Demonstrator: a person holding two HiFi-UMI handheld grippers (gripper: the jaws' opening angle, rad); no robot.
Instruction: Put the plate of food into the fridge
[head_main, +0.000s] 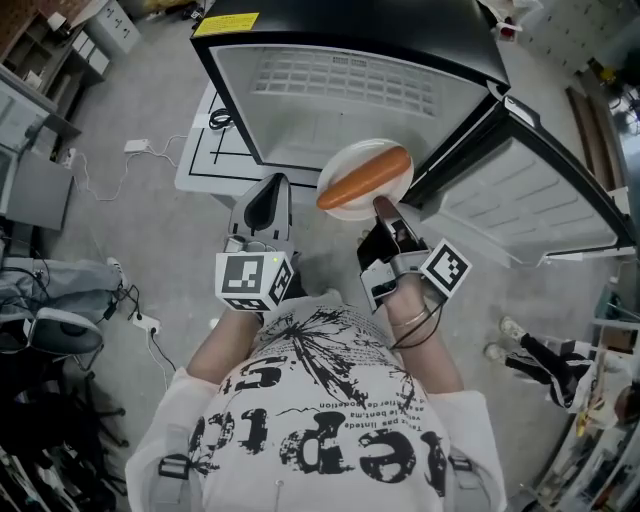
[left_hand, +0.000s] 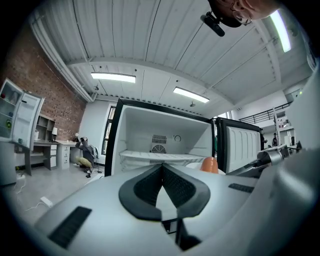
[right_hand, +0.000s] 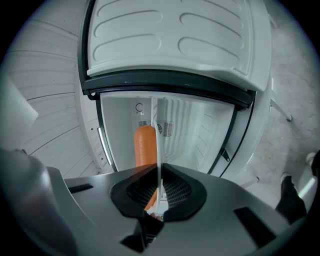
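Observation:
A white plate (head_main: 352, 170) carrying an orange sausage (head_main: 364, 179) hangs in front of the open black fridge (head_main: 340, 85). My right gripper (head_main: 383, 207) is shut on the plate's near rim. In the right gripper view the plate (right_hand: 158, 135) runs edge-on as a thin white line between the closed pads, with the sausage (right_hand: 145, 146) on its left and the fridge's white inside behind. My left gripper (head_main: 270, 186) is held to the left of the plate, shut and empty. In the left gripper view its jaws (left_hand: 162, 169) meet, facing the fridge shelf (left_hand: 157, 156).
The fridge door (head_main: 545, 200) stands swung open to the right. A white floor plate (head_main: 212, 150) lies under the fridge front. A power strip with cables (head_main: 140, 322) lies on the floor at left. A person crouches far off (left_hand: 85, 151) by desks; a second open fridge (left_hand: 17, 125) stands there.

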